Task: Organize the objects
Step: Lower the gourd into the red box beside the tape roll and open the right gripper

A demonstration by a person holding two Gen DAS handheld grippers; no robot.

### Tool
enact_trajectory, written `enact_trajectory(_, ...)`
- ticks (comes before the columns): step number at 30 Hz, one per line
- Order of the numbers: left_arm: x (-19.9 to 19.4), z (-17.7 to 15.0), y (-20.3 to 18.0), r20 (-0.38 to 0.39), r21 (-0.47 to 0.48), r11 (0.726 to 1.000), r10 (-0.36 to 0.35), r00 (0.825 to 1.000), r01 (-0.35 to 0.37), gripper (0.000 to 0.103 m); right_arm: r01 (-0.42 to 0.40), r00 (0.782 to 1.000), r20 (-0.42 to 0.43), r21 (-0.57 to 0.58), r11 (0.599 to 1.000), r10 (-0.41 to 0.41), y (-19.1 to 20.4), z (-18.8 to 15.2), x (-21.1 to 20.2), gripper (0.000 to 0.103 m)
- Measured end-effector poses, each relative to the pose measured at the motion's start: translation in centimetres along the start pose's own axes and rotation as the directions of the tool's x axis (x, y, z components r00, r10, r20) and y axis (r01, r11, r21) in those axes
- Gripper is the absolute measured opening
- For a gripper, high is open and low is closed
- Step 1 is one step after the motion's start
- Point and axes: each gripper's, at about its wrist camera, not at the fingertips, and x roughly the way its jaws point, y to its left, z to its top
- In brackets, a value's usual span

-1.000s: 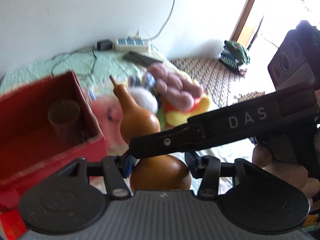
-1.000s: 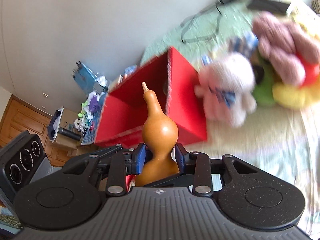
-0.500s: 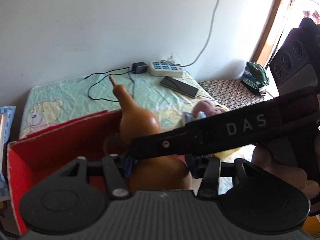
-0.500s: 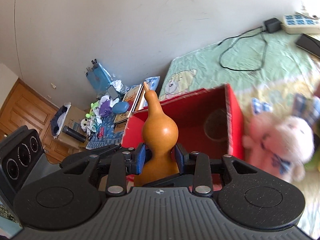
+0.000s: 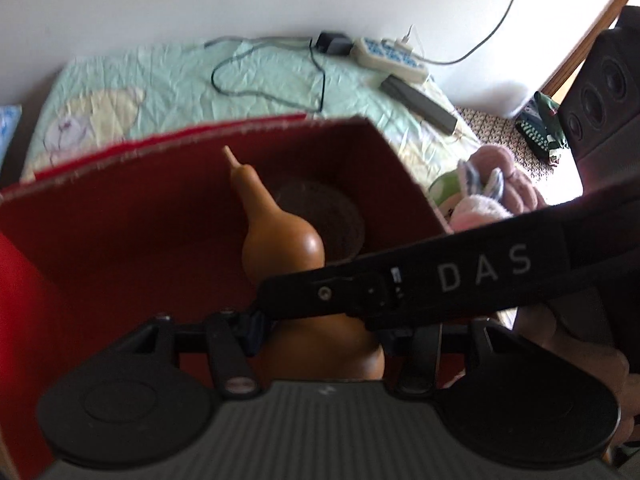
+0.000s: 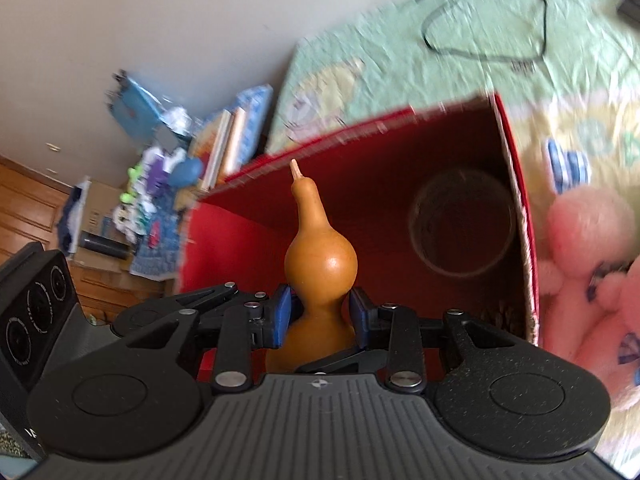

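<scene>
An orange-brown gourd with a thin stem is held by both grippers over the open red box. My left gripper is shut on its lower bulb. My right gripper is shut on its narrow waist; its arm crosses the left wrist view. The gourd hangs inside the mouth of the red box. A dark glass cup stands in the box's right corner, also seen in the left wrist view.
Pink plush toys lie right of the box on the green sheet. A power strip, cable and black remote lie at the back. Books and clutter sit on the floor to the left.
Both grippers have carried the gourd from above the bed and plush toys over to the red box and lowered it into the opening. Both stay shut on it.
</scene>
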Motion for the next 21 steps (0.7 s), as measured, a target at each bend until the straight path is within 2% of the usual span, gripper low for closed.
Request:
enact_trajectory(5, 1.9, -0.1, 1.2, -0.078, -0.034, 0.999, -0.009, 0.997, 0.007, 0.051, 0.06, 0.997, -0.055, 0.023, 0.998, -0.059, -0.4, -0.2, 1.9, 0.035)
enact_trajectory(11, 3.6, -0.1, 1.6, -0.154, -0.033, 0.999, 0.017, 0.988, -0.023, 0.051, 0.104, 0.991, -0.089, 0.058, 0.993, -0.099, -0.8, -0.5, 3.4, 0.034)
enact_trajectory(16, 4.3, 0.3, 2.3, -0.187, -0.067, 0.998, 0.002, 0.982, -0.015, 0.051, 0.119, 0.988, -0.106, 0.064, 0.991, -0.112, -1.0, -0.4, 3.8, 0.034)
enact_trajectory(21, 4.5, 0.3, 1.7, -0.202, -0.029, 0.998, 0.045, 0.978, -0.052, 0.051, 0.203, 0.973, -0.108, 0.002, 0.979, -0.202, -0.7, -0.8, 4.5, 0.032)
